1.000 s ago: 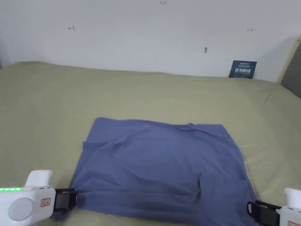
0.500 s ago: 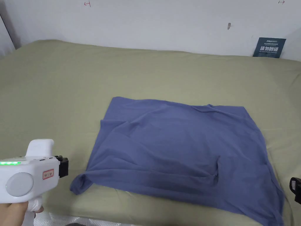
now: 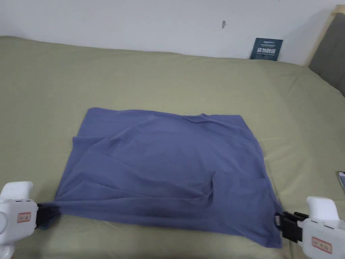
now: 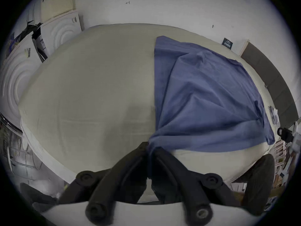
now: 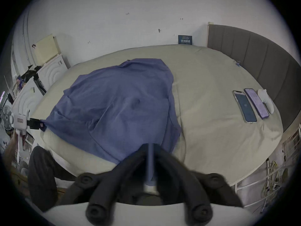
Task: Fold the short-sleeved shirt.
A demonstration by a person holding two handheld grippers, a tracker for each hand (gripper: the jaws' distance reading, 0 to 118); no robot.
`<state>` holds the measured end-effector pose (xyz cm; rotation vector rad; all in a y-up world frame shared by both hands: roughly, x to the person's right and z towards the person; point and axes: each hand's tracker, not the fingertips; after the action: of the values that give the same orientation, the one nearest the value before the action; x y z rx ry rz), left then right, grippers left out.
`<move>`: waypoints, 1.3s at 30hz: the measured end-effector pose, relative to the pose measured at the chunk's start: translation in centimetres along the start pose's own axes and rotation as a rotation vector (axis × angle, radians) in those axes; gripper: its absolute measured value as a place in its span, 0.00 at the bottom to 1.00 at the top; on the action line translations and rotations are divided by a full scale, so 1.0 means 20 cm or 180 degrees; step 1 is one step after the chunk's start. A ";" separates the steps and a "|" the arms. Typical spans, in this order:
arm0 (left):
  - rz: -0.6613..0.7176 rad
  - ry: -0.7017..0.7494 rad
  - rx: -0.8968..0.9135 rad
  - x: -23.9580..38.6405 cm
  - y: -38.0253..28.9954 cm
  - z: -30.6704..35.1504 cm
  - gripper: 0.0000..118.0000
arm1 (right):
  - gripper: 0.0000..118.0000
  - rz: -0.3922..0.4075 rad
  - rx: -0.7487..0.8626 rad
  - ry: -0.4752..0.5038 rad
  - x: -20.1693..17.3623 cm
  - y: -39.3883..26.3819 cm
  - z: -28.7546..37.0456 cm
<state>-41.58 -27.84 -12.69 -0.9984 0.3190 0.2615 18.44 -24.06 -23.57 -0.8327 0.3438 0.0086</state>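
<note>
Olive bed sheet (image 3: 168, 77) is spread beneath the blue short-sleeved shirt (image 3: 161, 168), already laid in a rough rectangle. Its near corners are clamped between the jaws of the left gripper (image 4: 149, 149) and right gripper (image 5: 150, 148); further folding is judged to remain.

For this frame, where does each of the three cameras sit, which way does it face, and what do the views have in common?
Head view: on the person's head, looking down across the bed at the blue shirt; both tools at the near corners.
Left gripper view: on the left hand-held gripper, facing along its jaws, shut on the shirt's corner.
Right gripper view: on the right hand-held gripper, jaws shut on the shirt's edge; two phones lie right.
Shared: shirt, bed, wall sign.
</note>
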 end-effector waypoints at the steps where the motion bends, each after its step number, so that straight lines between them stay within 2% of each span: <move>1: -0.0048 0.0009 -0.0004 -0.01 0.00 -0.02 0.02 | 0.70 -0.0002 -0.0058 0.0052 0.01 -0.01 -0.04; 3: -0.0091 0.0041 -0.0006 -0.03 0.01 -0.03 0.02 | 0.70 -0.0048 -0.0087 0.0193 0.02 -0.01 -0.07; 6: -0.0006 0.0017 -0.0009 -0.02 0.01 -0.04 0.02 | 0.70 0.0058 -0.0304 0.0130 0.00 -0.04 -0.11; 10: 0.0058 -0.0001 -0.0040 -0.02 0.01 -0.03 0.02 | 0.68 0.0050 -0.0610 0.0110 0.01 -0.10 -0.21; 11: 0.0042 0.0011 -0.0053 -0.02 0.01 -0.03 0.02 | 0.52 0.0115 -0.0608 0.0059 0.01 -0.09 -0.19; 12: 0.0028 0.0018 -0.0053 -0.01 0.01 -0.03 0.02 | 0.14 0.0181 -0.0577 0.0020 0.01 -0.09 -0.18; 13: 0.0016 0.0013 -0.0057 -0.02 0.01 -0.02 0.02 | 0.03 0.0133 -0.0367 -0.0018 0.00 -0.08 -0.14; 15: -0.0009 0.0022 -0.0049 -0.02 0.03 -0.02 0.02 | 0.03 -0.0004 -0.0518 0.0149 0.02 -0.05 -0.13; 17: -0.0055 0.0019 -0.0020 -0.02 0.06 0.00 0.02 | 0.03 0.0186 -0.0327 -0.0005 0.01 0.00 -0.10; 22: -0.0148 -0.0077 0.0139 0.03 0.28 0.07 0.02 | 0.03 0.0175 -0.0004 0.0048 -0.02 0.26 -0.06; 25: -0.0170 -0.0134 0.0201 0.06 0.49 0.05 0.02 | 0.03 0.0313 0.0097 -0.0001 -0.05 0.48 -0.14; 32: -0.0128 -0.0161 0.0123 0.13 0.86 -0.21 0.02 | 0.03 0.0271 -0.0090 -0.0087 -0.01 0.80 -0.52; 39: -0.0064 -0.0144 -0.0109 0.17 0.96 -0.49 0.02 | 0.05 0.0224 -0.0269 -0.0120 0.04 0.88 -0.82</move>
<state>-46.79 -26.03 -33.79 -1.0274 0.2640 0.2718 11.78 -24.05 -46.71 -0.9027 0.3390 0.1050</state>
